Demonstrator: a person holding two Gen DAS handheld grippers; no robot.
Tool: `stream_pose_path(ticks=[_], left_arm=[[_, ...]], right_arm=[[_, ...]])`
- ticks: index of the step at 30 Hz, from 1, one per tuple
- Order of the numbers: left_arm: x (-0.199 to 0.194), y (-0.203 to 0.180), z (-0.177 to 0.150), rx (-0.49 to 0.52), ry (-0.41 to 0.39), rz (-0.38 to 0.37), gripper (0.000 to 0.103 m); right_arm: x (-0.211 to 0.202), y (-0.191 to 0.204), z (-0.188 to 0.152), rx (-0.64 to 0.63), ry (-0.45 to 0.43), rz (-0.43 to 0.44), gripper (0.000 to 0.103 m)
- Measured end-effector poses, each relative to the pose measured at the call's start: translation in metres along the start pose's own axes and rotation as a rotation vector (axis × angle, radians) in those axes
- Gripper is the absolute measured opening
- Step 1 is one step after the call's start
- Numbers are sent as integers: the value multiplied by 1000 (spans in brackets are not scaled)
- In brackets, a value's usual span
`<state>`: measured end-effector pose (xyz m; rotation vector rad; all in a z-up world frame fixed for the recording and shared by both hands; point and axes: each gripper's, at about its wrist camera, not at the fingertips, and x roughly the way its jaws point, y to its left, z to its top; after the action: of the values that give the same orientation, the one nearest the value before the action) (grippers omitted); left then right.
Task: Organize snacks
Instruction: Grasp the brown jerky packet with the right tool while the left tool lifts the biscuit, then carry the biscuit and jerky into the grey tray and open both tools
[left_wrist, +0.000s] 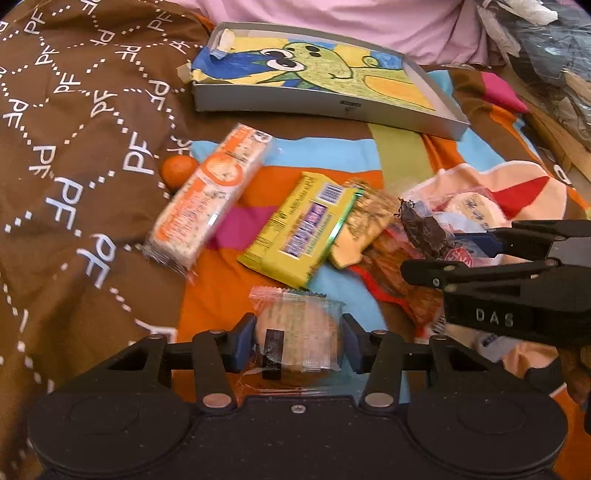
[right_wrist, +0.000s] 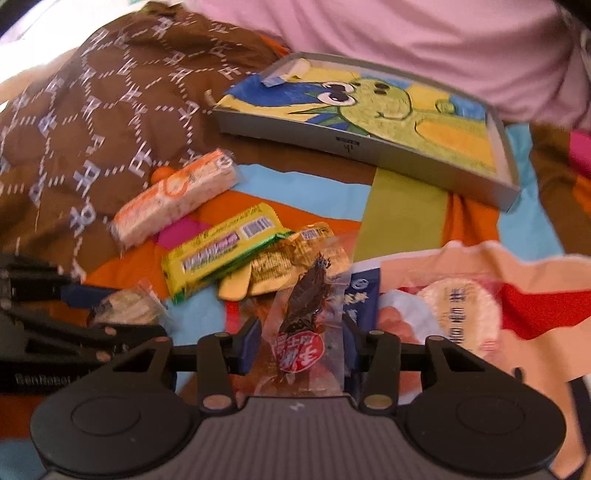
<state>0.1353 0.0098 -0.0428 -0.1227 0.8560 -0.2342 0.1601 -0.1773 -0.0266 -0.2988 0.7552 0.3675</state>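
My left gripper (left_wrist: 299, 343) is shut on a round pastry in a clear wrapper (left_wrist: 295, 325), low over the colourful bedspread. To its right, my right gripper (left_wrist: 439, 254) holds a clear packet of dark dried snack (left_wrist: 421, 229). In the right wrist view, the right gripper (right_wrist: 301, 347) grips that packet with its red label (right_wrist: 303, 332), and the left gripper (right_wrist: 107, 312) with the pastry (right_wrist: 125, 310) shows at the left. A shallow grey box (left_wrist: 332, 107) (right_wrist: 332, 136) lined with a cartoon drawing lies beyond, holding no snacks.
Loose on the bedspread lie an orange-and-white cracker pack (left_wrist: 207, 199), a yellow pack (left_wrist: 299, 229), a gold wrapper (left_wrist: 365, 225), a small orange (left_wrist: 179, 171) and a bagged round rice cracker (right_wrist: 458, 314). A brown patterned blanket (left_wrist: 74, 147) bunches at the left. Pink bedding (left_wrist: 332, 22) lies behind.
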Motion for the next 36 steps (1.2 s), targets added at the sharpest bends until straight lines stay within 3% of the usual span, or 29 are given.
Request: stream_pose_path(ticks=[9,14,26,36], left_arm=[[-10,-22,-12,26,-14,-27,50],[-14,-32,-17,36,-17,-31,50],[-23,-42,-21,24,-42,-43,50],[-26,-43,-1,15,-97,-26,50]], right_arm=[[-29,7,-31,-244,-30,-98,47],[-40,7,-40,-261,-49,-116,47],[-53,21,-59,-475,-113,-223,47],[-56,20,-58,-594,-179,-286,47]])
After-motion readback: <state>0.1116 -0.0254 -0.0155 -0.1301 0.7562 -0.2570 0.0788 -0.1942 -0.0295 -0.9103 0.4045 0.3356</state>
